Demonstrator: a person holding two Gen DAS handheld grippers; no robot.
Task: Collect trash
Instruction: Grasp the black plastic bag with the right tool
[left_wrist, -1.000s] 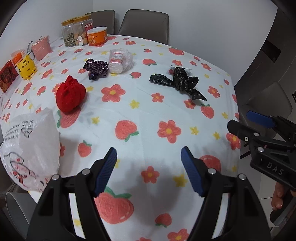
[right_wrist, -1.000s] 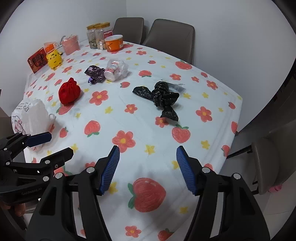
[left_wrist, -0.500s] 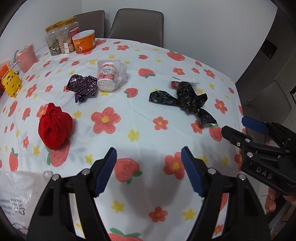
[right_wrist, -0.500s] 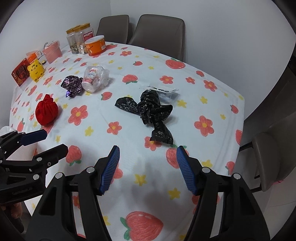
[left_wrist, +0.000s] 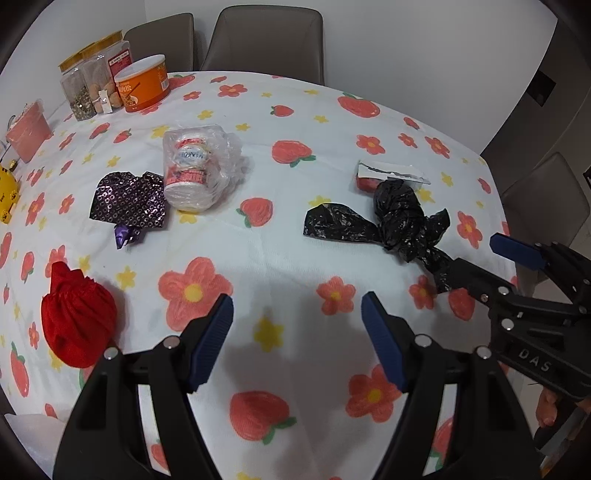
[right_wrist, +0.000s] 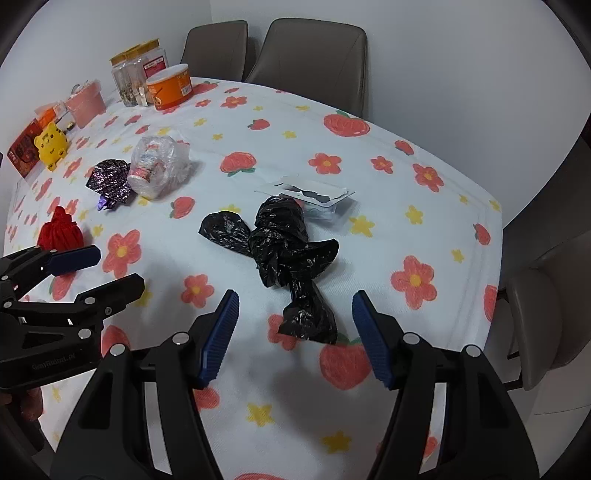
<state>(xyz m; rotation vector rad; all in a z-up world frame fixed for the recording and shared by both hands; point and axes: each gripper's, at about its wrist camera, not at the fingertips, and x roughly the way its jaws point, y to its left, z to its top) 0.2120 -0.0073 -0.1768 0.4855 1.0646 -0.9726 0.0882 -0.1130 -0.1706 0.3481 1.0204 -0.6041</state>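
Observation:
A crumpled black plastic bag (right_wrist: 284, 251) lies mid-table, its near end just ahead of my open, empty right gripper (right_wrist: 293, 317); the bag also shows in the left wrist view (left_wrist: 399, 225). A clear blister pack (right_wrist: 314, 194) lies behind it. A clear bag with a cup inside (left_wrist: 197, 170), a purple patterned wrapper (left_wrist: 129, 203) and a red crumpled ball (left_wrist: 75, 319) lie to the left. My left gripper (left_wrist: 297, 325) is open and empty above the cloth, between the red ball and the black bag.
The table (left_wrist: 280, 266) has a strawberry-and-flower cloth. Jars and an orange tub (left_wrist: 142, 88) stand at the far left, with a pink container (left_wrist: 27, 129) and a yellow toy (right_wrist: 51, 146). Grey chairs (right_wrist: 314, 59) stand behind and at right. A white bag edge (left_wrist: 33, 424) shows low left.
Both grippers have moved forward over the table toward the trash. The black bag is now close in front of the right gripper; the white bag has slid almost out of the left view.

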